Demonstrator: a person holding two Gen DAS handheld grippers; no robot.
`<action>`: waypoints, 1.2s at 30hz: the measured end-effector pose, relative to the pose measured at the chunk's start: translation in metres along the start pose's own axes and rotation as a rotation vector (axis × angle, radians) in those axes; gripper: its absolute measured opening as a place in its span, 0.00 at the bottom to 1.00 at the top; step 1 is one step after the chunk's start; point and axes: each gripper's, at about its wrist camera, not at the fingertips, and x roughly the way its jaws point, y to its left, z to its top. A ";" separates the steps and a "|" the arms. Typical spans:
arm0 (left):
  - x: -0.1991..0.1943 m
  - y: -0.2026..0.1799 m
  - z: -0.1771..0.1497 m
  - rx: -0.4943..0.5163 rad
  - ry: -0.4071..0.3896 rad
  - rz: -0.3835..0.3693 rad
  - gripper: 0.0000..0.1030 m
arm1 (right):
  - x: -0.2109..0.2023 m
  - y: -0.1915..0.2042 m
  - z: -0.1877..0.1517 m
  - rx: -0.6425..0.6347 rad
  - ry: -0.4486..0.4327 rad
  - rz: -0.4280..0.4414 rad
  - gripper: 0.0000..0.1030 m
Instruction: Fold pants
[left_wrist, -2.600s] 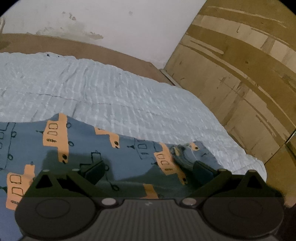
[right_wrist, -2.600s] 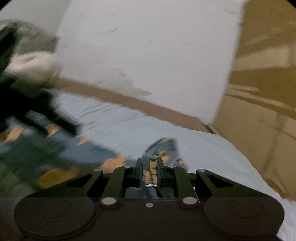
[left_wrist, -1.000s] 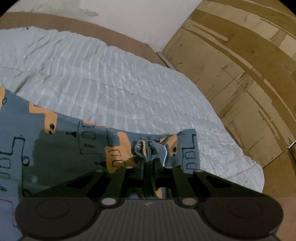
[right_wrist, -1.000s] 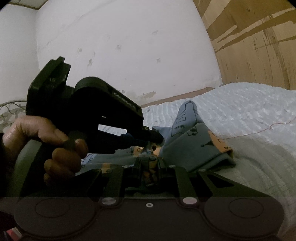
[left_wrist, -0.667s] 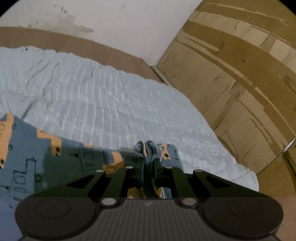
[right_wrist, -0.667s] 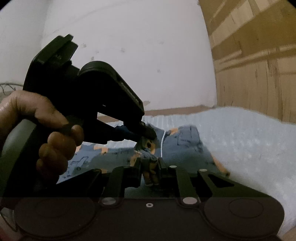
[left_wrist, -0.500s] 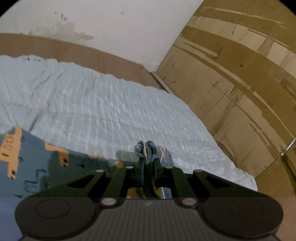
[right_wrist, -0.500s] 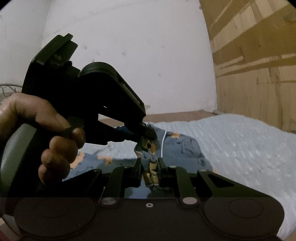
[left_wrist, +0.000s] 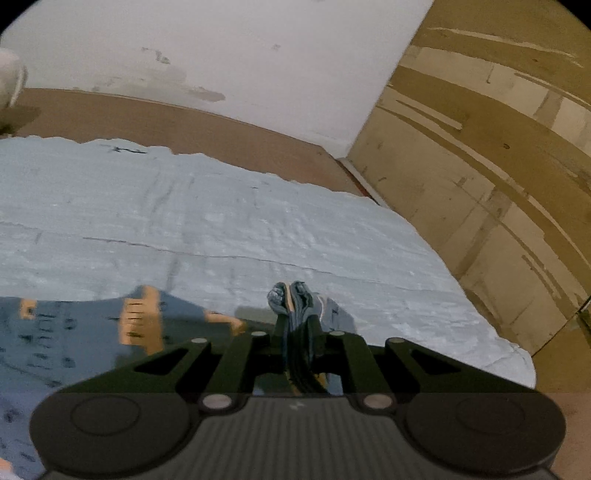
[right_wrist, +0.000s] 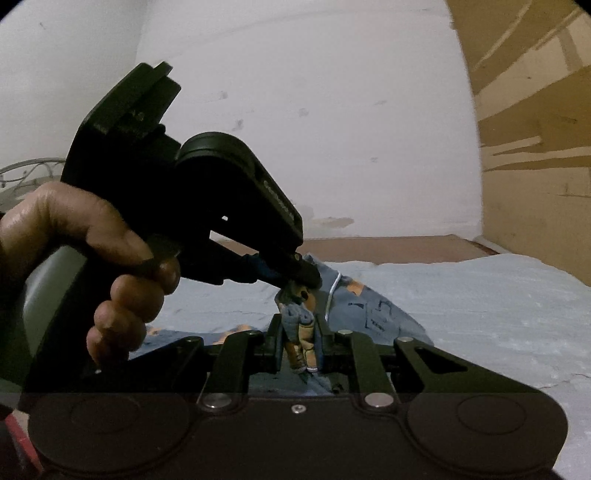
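Observation:
The pants (left_wrist: 85, 332) are blue-grey with orange printed shapes and lie on a pale blue bedspread (left_wrist: 207, 229). My left gripper (left_wrist: 293, 317) is shut on a bunched edge of the pants, which sticks up between its fingers. In the right wrist view my right gripper (right_wrist: 299, 332) is shut on another bunch of the same cloth (right_wrist: 301, 343). The left gripper (right_wrist: 303, 277), held by a person's hand (right_wrist: 92, 251), pinches the pants just beyond the right gripper's tips. A white drawstring (right_wrist: 332, 295) hangs from the lifted cloth. The rest of the pants trails down to the bed.
A white scuffed wall (left_wrist: 221, 51) stands behind the bed, with a brown headboard strip (left_wrist: 184, 125) along it. Plywood panels (left_wrist: 498, 155) close off the right side. The bedspread's right edge (left_wrist: 517, 362) drops off near the panels.
Both grippers have risen with the pinched cloth, pulling the pants up off the bed. In the left wrist view more bare bedspread shows and the pants have slid down and left.

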 end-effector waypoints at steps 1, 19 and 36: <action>-0.003 0.006 -0.001 -0.005 0.000 0.004 0.09 | 0.001 -0.001 0.000 -0.003 0.007 0.010 0.17; 0.010 0.112 -0.044 -0.135 0.097 0.032 0.09 | 0.032 0.009 -0.018 -0.064 0.199 0.113 0.17; 0.002 0.118 -0.053 -0.134 0.014 0.071 0.65 | 0.029 0.014 -0.035 -0.069 0.162 0.131 0.67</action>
